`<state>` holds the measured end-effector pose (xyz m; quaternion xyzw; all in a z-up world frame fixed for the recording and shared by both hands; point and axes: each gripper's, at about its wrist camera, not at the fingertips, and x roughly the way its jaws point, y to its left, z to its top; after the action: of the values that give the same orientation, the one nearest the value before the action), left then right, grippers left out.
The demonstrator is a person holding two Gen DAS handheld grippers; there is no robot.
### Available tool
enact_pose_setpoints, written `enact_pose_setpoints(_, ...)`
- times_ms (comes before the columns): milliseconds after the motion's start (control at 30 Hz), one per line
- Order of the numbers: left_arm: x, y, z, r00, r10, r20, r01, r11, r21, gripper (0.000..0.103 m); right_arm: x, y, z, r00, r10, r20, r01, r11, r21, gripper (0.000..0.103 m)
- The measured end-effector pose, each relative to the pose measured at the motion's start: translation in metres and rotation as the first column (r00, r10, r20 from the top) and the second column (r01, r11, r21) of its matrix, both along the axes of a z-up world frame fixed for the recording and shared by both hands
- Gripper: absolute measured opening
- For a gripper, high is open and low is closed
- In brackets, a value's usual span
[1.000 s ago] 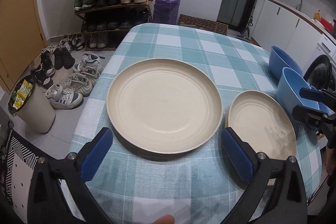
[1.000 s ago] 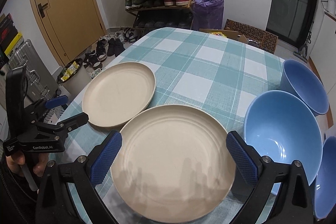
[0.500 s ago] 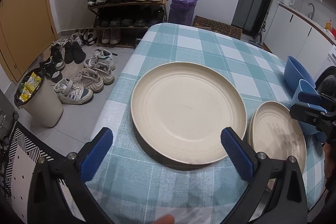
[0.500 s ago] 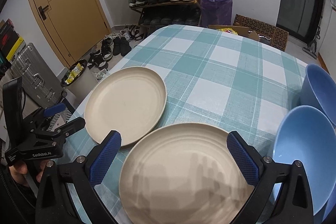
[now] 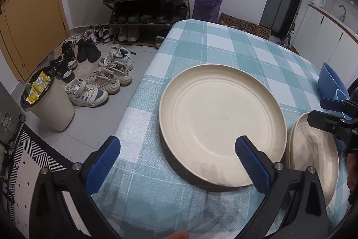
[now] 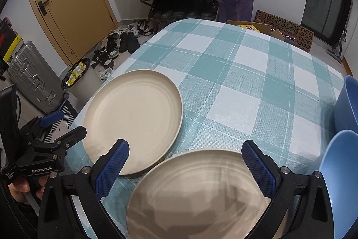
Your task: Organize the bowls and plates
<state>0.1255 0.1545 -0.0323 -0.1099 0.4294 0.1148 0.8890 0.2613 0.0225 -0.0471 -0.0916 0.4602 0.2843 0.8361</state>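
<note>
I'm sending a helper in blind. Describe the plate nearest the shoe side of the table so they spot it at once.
Start at the table with the teal checked cloth. Two cream plates lie on it, with blue bowls at the far right. The plate you want lies near the table's left edge, on the side of the bin and shoes, while the other plate sits closer to the bowls.

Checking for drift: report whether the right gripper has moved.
Yes. The right gripper pulled back and swung left: the near plate sits lower, the blue bowls farther right.
</note>
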Motion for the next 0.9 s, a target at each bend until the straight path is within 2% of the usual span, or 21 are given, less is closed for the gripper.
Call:
enact_pose_setpoints(233, 0.008, 0.013, -0.011, 1.000, 0.006, -0.024, -0.007, 0.999, -0.051, 0.101, 0.014, 0.014, -0.011, 1.000, 0.005, -0.022, -0.006, 1.000, -0.014, 0.102)
enact_pose_setpoints(567, 0.016, 0.022, -0.018, 0.999, 0.019, -0.031, -0.020, 0.999, -0.035, 0.101, 0.024, 0.034, -0.021, 0.999, 0.032, -0.031, -0.033, 0.999, -0.039, 0.102)
enact_pose_setpoints(700, 0.019, 0.024, -0.022, 0.999, 0.019, -0.040, -0.020, 0.999, -0.036, 0.095, 0.027, 0.041, -0.025, 0.998, 0.045, -0.039, -0.047, 0.998, -0.047, 0.102)
enact_pose_setpoints(900, 0.023, 0.024, -0.026, 0.999, 0.005, -0.045, -0.007, 0.999, -0.036, 0.094, 0.034, 0.048, -0.032, 0.997, 0.057, -0.053, -0.060, 0.997, -0.050, 0.102)
